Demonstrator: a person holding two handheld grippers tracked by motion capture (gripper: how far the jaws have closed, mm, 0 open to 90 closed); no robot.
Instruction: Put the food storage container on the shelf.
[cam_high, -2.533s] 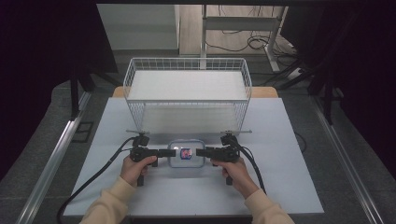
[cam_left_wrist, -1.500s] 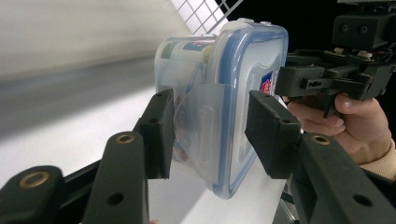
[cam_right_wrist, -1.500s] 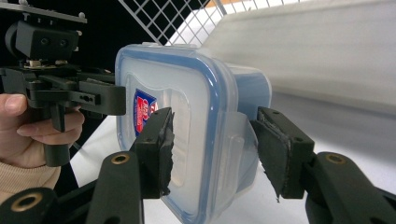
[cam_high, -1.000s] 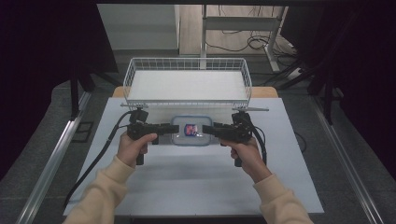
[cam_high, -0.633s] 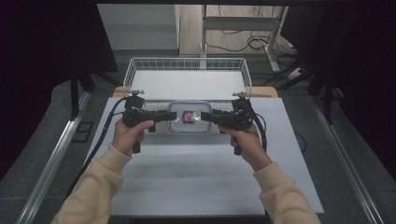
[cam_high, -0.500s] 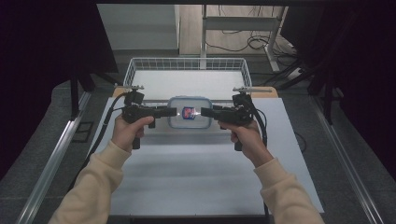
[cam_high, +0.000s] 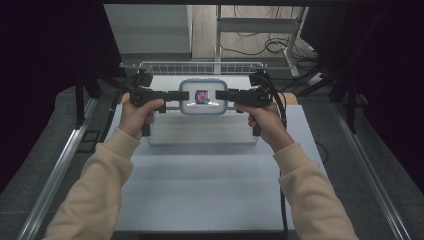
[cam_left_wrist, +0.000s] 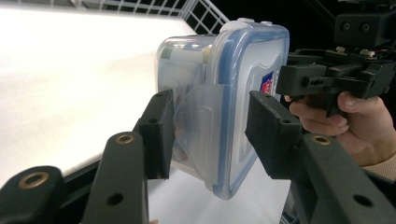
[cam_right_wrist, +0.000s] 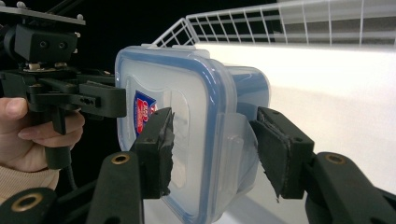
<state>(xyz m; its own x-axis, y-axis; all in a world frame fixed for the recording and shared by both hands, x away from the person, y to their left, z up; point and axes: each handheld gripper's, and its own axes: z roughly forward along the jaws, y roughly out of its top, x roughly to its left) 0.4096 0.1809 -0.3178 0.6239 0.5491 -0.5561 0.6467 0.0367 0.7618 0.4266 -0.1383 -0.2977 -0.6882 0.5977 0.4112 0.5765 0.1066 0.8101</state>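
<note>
In the high view, the person holds a plastic box (cam_high: 202, 96) with a blue-edged lid up in the air, between the left gripper (cam_high: 176, 96) and the right gripper (cam_high: 223, 95). The box is above the wire basket (cam_high: 200, 67), which stands at the far end of the table (cam_high: 200, 185). I judge that lifting and carrying are mostly done, and that what is left is to lower the box into the basket and let it go.

In the left gripper view, the two jaws stand on both sides of the side flap of the lid (cam_left_wrist: 201, 126). One jaw touches the body of the box; the other is very close to the lid, but I cannot tell if it presses on it. Since the box hangs in the air, I believe this gripper is clamped on it. The white floor of the basket is behind the box.

In the right gripper view, the jaws hold the opposite end in the same way, one on the lid side, near the red and blue sticker (cam_right_wrist: 145, 112), and one on the body side. This gripper also seems closed on the box. The basket wires are visible behind it.
</note>
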